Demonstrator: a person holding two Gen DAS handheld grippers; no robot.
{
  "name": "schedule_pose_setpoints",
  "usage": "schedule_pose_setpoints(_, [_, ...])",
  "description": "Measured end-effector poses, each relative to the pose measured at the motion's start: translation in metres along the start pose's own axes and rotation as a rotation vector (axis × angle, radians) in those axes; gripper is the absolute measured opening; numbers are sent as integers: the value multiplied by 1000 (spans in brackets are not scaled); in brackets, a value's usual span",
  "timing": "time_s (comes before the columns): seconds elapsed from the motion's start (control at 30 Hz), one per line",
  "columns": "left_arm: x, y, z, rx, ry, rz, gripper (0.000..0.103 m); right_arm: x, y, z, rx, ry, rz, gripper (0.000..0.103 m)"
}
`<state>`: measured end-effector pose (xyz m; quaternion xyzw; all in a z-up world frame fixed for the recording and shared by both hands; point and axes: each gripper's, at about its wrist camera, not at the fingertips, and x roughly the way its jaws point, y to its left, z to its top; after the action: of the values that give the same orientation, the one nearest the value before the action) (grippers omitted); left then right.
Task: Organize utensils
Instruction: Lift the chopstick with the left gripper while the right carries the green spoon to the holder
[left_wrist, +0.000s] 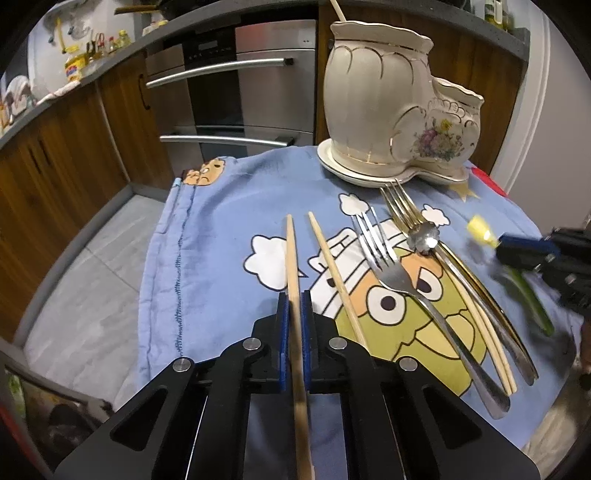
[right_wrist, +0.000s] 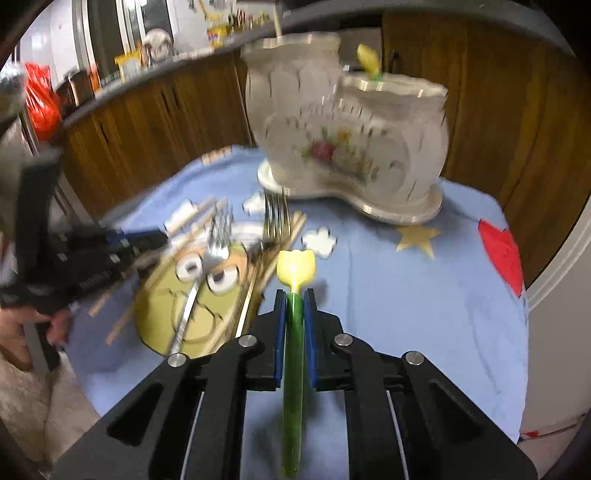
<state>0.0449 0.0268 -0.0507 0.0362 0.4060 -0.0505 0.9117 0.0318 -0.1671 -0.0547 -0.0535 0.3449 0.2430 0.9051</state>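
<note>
My left gripper (left_wrist: 294, 295) is shut on a wooden chopstick (left_wrist: 293, 254) that points forward over the blue cartoon cloth (left_wrist: 214, 229). Its twin chopstick (left_wrist: 334, 269) lies just to the right. Beyond that lie a silver fork (left_wrist: 391, 273), a gold fork (left_wrist: 400, 206) and a flower-headed spoon (left_wrist: 424, 236). My right gripper (right_wrist: 294, 295) is shut on the green handle of a yellow tulip-headed spoon (right_wrist: 295, 267), held above the cloth. The cream boot-shaped ceramic holder (right_wrist: 351, 140) stands at the back; a second yellow tulip utensil (right_wrist: 369, 59) sticks out of its low compartment.
The holder (left_wrist: 376, 96) rests on a matching saucer (left_wrist: 343, 170), with a stick (left_wrist: 338, 11) rising from its tall part. A steel oven (left_wrist: 240, 92) and wooden cabinets (left_wrist: 55, 166) lie beyond the table edge. A hand (right_wrist: 22, 325) holds the left gripper (right_wrist: 144, 236).
</note>
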Motion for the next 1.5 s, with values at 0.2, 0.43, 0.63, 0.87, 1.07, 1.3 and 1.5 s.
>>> schedule_pose_setpoints(0.2, [-20, 3, 6, -31, -121, 1, 7, -31, -4, 8, 24, -166, 1, 10])
schedule_pose_setpoints(0.43, [-55, 14, 15, -141, -353, -47, 7, -57, -8, 18, 50, -368, -31, 10])
schedule_pose_setpoints(0.63, [-85, 18, 30, -220, -546, -37, 7, -70, -13, 38, 56, -476, -72, 10])
schedule_pose_setpoints(0.87, [-104, -3, 79, -178, -665, -106, 7, -79, -26, 83, 79, -579, -79, 10])
schedule_pose_setpoints(1.07, [-99, -26, 130, -124, -710, -155, 7, -75, -42, 113, 102, -659, -68, 10])
schedule_pose_setpoints(1.3, [-79, -45, 177, -81, -762, -126, 7, -54, -62, 135, 141, -709, -50, 10])
schedule_pose_setpoints(1.5, [-48, -48, 204, -78, -780, -59, 7, -37, -68, 137, 127, -718, -68, 10])
